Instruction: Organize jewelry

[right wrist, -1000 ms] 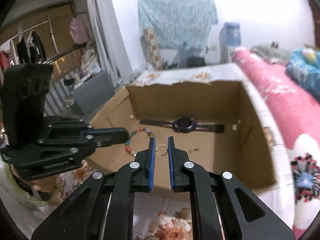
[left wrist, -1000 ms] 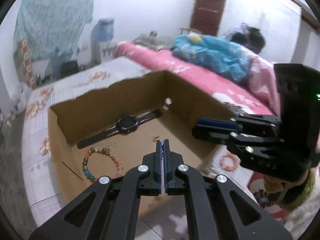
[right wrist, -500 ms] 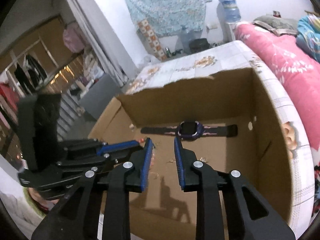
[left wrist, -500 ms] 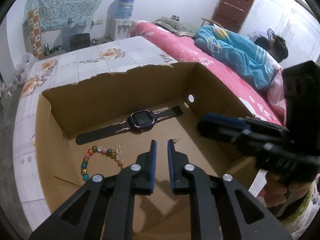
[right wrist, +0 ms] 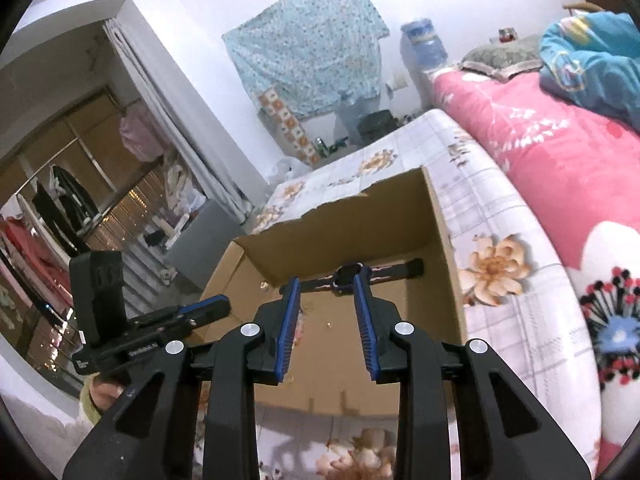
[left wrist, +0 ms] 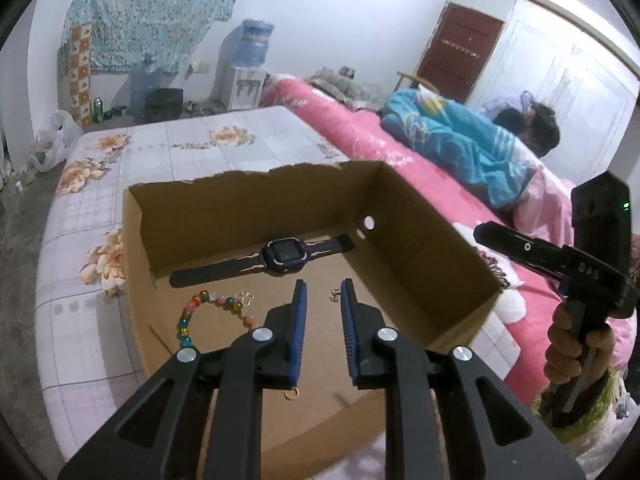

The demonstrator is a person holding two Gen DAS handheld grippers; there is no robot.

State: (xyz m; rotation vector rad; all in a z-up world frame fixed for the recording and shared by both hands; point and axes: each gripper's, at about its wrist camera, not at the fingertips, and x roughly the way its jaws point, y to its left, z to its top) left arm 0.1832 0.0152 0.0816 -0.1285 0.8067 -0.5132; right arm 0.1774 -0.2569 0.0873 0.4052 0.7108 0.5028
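My left gripper [left wrist: 323, 294] hangs over the near half of the cardboard box [left wrist: 420, 216], jaws parted and holding nothing; my right gripper [right wrist: 326, 292] is likewise spread and empty, held higher and further back over the box's near edge. The jewelry all lies on the box floor: a small gold ring [left wrist: 293, 393] sits just under and slightly behind my left fingertips, the beaded bracelet [left wrist: 208, 310] lies to their left, and the smartwatch [left wrist: 285, 254] stretches crosswise along the far wall. The left is the nearer hand, I judge, and would have to draw back and dip for the ring.
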